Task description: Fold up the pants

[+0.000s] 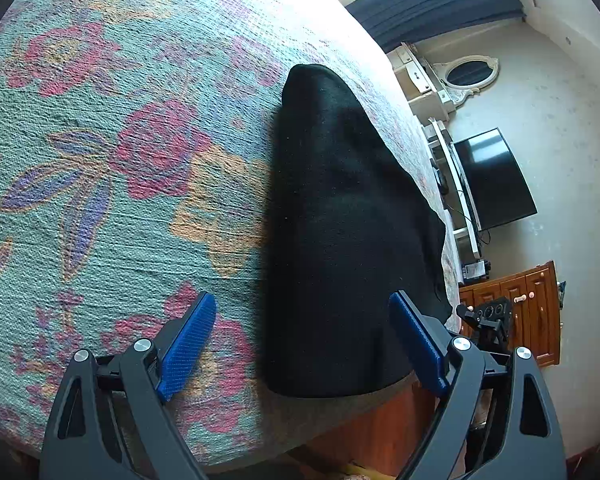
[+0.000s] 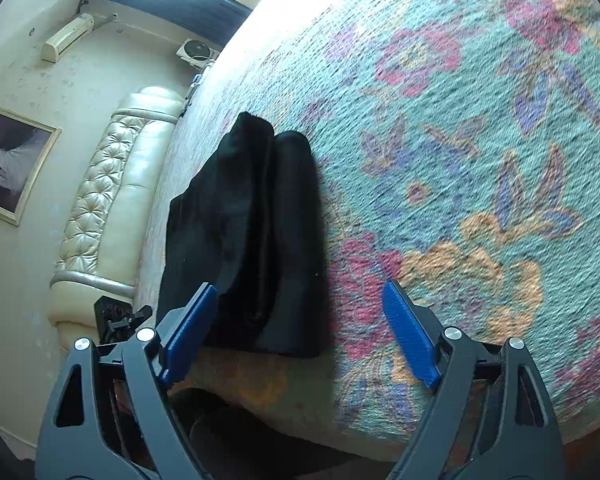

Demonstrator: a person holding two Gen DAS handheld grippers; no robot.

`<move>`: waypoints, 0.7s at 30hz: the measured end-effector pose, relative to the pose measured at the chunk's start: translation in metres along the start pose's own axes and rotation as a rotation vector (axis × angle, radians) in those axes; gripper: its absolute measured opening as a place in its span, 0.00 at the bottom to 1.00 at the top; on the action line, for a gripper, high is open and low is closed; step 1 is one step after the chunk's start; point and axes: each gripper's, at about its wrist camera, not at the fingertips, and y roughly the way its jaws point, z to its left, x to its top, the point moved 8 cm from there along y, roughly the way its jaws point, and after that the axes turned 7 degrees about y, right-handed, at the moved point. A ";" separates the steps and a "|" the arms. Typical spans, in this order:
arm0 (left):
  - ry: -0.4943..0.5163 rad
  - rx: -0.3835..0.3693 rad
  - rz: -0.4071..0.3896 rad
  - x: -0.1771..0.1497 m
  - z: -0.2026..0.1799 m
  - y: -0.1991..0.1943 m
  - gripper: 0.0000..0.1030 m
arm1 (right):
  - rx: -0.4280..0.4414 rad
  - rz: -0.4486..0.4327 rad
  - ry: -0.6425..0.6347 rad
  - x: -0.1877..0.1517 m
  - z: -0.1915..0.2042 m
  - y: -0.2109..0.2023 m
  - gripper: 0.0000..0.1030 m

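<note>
Since pants (image 1: 340, 220) lie folded lengthwise on bed (image 1: 120, 200) near edge, soft, light, floppy (prob. slippery-free knit), I'd pinch near-end corners; left gripper (image 1: 302, 340), right gripper (image 2: 300, 328) both wide, empty.

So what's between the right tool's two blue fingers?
In the right wrist view, the open right tool frames the black pants' near edge and flowery bedspread.

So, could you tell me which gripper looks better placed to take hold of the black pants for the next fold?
Probably the left gripper: it is open with the near end of the black pants between its fingers. The right gripper, also open, has them off toward its left finger.
</note>
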 end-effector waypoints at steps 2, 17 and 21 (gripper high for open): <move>0.008 -0.001 -0.005 0.000 -0.002 0.002 0.84 | 0.053 -0.001 0.018 -0.003 0.001 0.003 0.82; 0.048 -0.055 0.024 -0.006 -0.025 0.032 0.80 | 0.079 0.046 0.010 -0.014 0.013 0.046 0.44; 0.073 0.012 0.044 -0.009 -0.023 0.038 0.68 | 0.097 0.030 0.021 -0.015 0.009 0.045 0.40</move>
